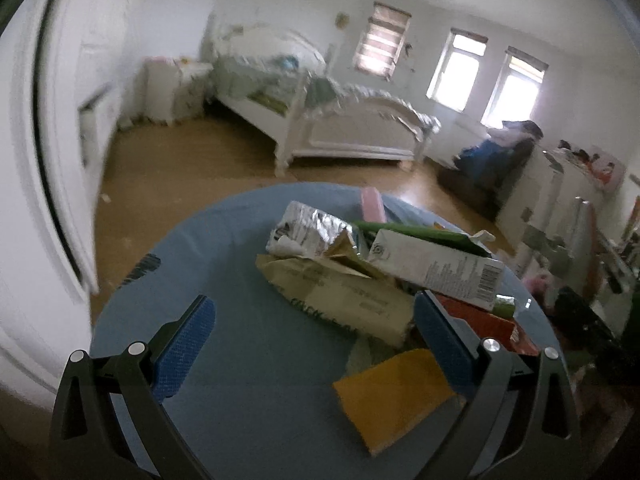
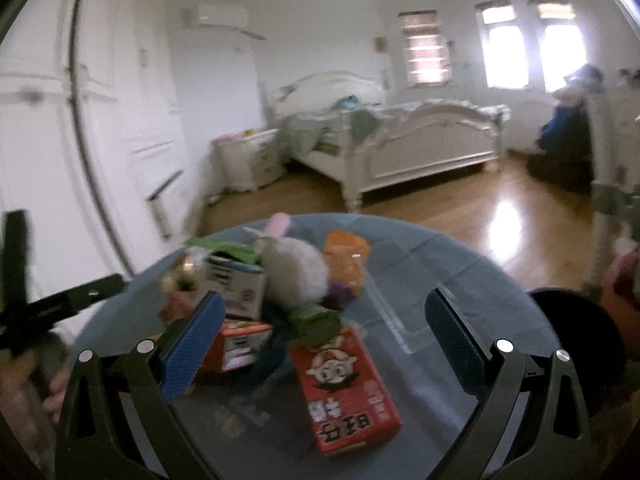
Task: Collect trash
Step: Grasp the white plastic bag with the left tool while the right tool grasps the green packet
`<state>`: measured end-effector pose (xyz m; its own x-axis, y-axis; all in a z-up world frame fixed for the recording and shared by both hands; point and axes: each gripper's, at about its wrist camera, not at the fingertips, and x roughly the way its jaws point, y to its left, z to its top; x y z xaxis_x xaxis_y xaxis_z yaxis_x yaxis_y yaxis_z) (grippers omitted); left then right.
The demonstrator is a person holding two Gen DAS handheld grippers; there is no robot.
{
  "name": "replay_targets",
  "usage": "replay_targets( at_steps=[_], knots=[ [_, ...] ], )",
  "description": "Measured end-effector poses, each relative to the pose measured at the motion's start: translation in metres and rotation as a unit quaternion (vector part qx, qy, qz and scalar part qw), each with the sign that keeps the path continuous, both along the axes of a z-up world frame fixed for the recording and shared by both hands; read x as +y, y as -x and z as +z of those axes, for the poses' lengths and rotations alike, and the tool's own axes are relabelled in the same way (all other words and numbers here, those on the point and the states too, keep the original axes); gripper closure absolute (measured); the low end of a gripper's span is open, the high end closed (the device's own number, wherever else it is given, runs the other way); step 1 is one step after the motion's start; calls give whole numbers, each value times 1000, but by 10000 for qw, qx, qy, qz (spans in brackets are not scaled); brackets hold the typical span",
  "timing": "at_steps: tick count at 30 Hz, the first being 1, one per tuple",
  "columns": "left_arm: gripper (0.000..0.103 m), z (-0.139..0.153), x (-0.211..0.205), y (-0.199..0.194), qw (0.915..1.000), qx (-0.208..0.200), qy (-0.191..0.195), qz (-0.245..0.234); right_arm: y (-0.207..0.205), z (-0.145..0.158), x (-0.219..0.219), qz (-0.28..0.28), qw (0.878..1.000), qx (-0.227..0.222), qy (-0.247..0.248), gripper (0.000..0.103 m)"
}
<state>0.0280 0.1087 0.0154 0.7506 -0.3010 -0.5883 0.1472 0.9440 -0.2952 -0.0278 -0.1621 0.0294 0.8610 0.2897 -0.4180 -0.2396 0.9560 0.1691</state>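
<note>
- Blue pads of my left tool stand wide apart over the tabletop, holding nothing.
- Between those pads, toward the right one, lies a yellow packet.
- Beyond it the trash is heaped in a pile: a cream bag, a white carton lying across it, a foil wrapper, a green wrapper and a pink box at the far edge.
- A red box lies under the white carton, just beside my right pad.
- My right tool is also spread fully, gripping nothing, above the same round blue tabletop.
- Nearest it lies a red carton with a cartoon face, flat on the cloth.
- Behind that sit a green roll, a white fluffy ball, an orange bag and a small white carton; motion blur hides the finer detail.
- A clear acrylic stand lies to the right of the pile.
- A black bin sits at the tabletop's right edge.
- A white bed stands across the wood floor.
</note>
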Motion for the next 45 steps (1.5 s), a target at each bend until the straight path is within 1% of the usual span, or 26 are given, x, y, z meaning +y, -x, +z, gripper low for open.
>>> replay_targets(
  at_steps=[2, 3, 5, 7, 8, 9, 10, 12, 14, 16, 17, 19, 20, 21, 22, 24, 26, 30, 31, 33, 36, 37, 39, 41, 43, 45],
  knots=[
    [5, 7, 19, -17, 9993, 156, 271, -187, -5, 19, -2, 344, 9991, -190, 146, 5],
    [5, 12, 27, -29, 9984, 235, 408, -311, -9, 27, 1, 545, 9980, -207, 229, 5],
    [5, 19, 36, -59, 9951, 443, 600, -645, -30, 45, 17, 1214, 9910, -74, 556, 13],
    [5, 20, 35, -86, 9899, 576, 779, -1039, -47, 49, 36, 1645, 9824, 52, 880, 32],
    [7, 17, 32, -97, 9879, 623, 794, -1176, -57, 48, 48, 1862, 9770, 161, 1026, 38],
    [8, 12, 28, -113, 9870, 750, 674, -1249, -63, 46, 56, 2002, 9731, 229, 1113, 40],
    [13, 7, 21, -126, 9852, 917, 593, -1323, -69, 43, 68, 2166, 9675, 251, 1281, 40],
    [21, -9, 15, -147, 9782, 1273, 674, -1497, -77, 38, 84, 2377, 9590, 243, 1526, 40],
    [28, -19, 14, -161, 9720, 1542, 742, -1611, -85, 33, 96, 2518, 9535, 338, 1619, 41],
    [28, -27, 13, -172, 9695, 1673, 722, -1640, -95, 25, 104, 2566, 9482, 506, 1803, 52],
    [29, -31, 11, -176, 9673, 1723, 770, -1697, -97, 20, 108, 2530, 9470, 561, 1897, 56],
    [37, -39, 7, -180, 9613, 1824, 906, -1855, -106, 14, 108, 2483, 9474, 723, 1885, 77],
    [45, -41, 5, -180, 9603, 1848, 904, -1886, -108, 14, 106, 2439, 9499, 747, 1804, 78],
    [53, -44, 2, -181, 9589, 1861, 888, -1948, -109, 14, 103, 2399, 9534, 765, 1661, 82],
    [67, -45, 0, -183, 9567, 1922, 888, -1996, -108, 14, 102, 2358, 9562, 752, 1564, 84],
    [76, -45, 0, -180, 9545, 1901, 1018, -2060, -106, 16, 96, 2285, 9614, 759, 1331, 88],
    [82, -38, 3, -172, 9558, 1776, 1069, -2086, -102, 20, 85, 2210, 9677, 766, 945, 91],
    [85, -14, 5, -155, 9662, 1345, 922, -1995, -91, 33, 57, 2117, 9744, 739, 160, 96],
    [86, -8, 7, -151, 9686, 1248, 897, -1954, -88, 37, 52, 2075, 9757, 704, 65, 97],
    [86, 11, 11, -139, 9752, 956, 846, -1807, -78, 45, 40, 1992, 9779, 563, -274, 97],
    [86, 39, 20, -121, 9805, 567, 896, -1652, -65, 60, 21, 1958, 9769, 342, -790, 97],
    [86, 48, 19, -116, 9815, 468, 918, -1617, -61, 64, 15, 1950, 9761, 292, -916, 97],
    [86, 62, 17, -107, 9821, 351, 949, -1586, -58, 64, 7, 1894, 9765, 278, -988, 97],
    [86, 76, 10, -98, 9818, 283, 1015, -1577, -49, 67, -7, 1864, 9741, 205, -1267, 97],
    [86, 88, 3, -91, 9816, 220, 1002, -1611, -35, 74, -27, 1776, 9720, -48, -1536, 97],
    [86, 101, -17, -84, 9798, 165, 1065, -1686, -21, 81, -55, 1606, 9714, -283, -1726, 97]
  ],
)
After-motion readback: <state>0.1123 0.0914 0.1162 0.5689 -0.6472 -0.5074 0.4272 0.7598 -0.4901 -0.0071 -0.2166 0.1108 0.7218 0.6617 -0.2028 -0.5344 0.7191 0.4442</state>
